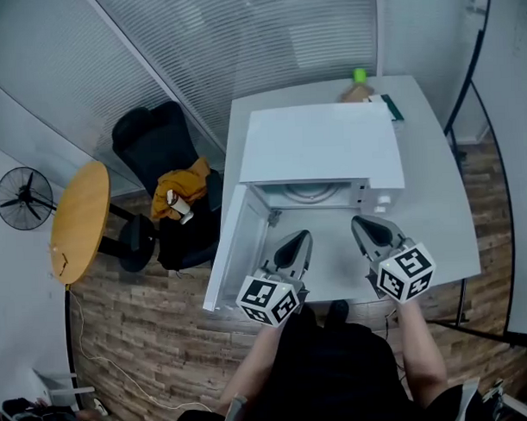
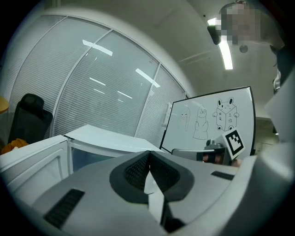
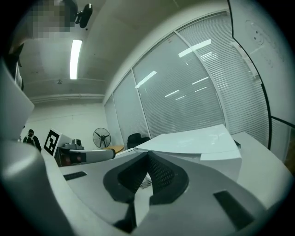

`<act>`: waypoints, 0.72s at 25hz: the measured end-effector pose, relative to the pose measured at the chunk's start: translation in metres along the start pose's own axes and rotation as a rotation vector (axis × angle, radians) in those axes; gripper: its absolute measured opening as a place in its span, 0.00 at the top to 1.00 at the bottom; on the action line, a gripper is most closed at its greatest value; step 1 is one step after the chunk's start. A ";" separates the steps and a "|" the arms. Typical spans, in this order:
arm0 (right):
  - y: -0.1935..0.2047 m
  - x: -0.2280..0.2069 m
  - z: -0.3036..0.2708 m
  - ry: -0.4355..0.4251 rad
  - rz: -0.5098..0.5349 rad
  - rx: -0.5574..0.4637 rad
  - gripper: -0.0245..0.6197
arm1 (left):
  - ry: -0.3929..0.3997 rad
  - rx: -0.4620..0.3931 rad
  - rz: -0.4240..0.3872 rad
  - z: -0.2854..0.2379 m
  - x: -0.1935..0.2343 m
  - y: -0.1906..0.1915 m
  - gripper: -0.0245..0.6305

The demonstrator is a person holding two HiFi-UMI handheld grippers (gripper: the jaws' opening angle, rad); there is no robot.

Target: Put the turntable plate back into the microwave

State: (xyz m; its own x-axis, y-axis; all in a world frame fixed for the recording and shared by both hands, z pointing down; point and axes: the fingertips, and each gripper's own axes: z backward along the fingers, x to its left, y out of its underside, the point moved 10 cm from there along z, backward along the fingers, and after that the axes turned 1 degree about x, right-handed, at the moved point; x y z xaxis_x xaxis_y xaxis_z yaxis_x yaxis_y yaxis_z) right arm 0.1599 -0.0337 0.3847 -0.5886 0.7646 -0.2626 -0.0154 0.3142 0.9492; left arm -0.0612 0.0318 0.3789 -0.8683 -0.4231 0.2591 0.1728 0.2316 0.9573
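Your left claw (image 1: 301,241) and right claw (image 1: 364,228) are both pinched shut, with nothing in them. The round glass turntable plate (image 1: 310,193) seems to lie inside the white box microwave (image 1: 322,147) already. Next, I think, push its open white door (image 1: 235,249) on the left shut.

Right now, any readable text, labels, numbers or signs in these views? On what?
No text reads clearly in any view.
whiteboard: cartoon drawings; a few small characters on the box-shaped figure, too blurred to read.
marker cubes: black-and-white square codes only, no words or numbers.
microwave: no brand or label legible; the control panel is too small to read.
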 end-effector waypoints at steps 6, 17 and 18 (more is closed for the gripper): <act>0.000 0.005 0.002 -0.006 0.014 -0.010 0.95 | 0.001 0.001 -0.016 0.002 -0.002 -0.004 0.96; 0.007 0.010 0.003 0.000 0.013 -0.025 0.95 | 0.015 0.009 -0.013 0.005 -0.001 0.001 0.96; 0.007 0.010 0.003 0.001 0.020 -0.025 0.95 | 0.016 0.010 -0.013 0.005 -0.001 0.001 0.96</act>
State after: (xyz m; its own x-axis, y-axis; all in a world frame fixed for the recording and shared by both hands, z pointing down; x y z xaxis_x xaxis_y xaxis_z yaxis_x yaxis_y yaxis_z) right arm 0.1562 -0.0221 0.3881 -0.5899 0.7700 -0.2432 -0.0238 0.2845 0.9584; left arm -0.0622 0.0369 0.3788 -0.8630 -0.4399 0.2485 0.1567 0.2345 0.9594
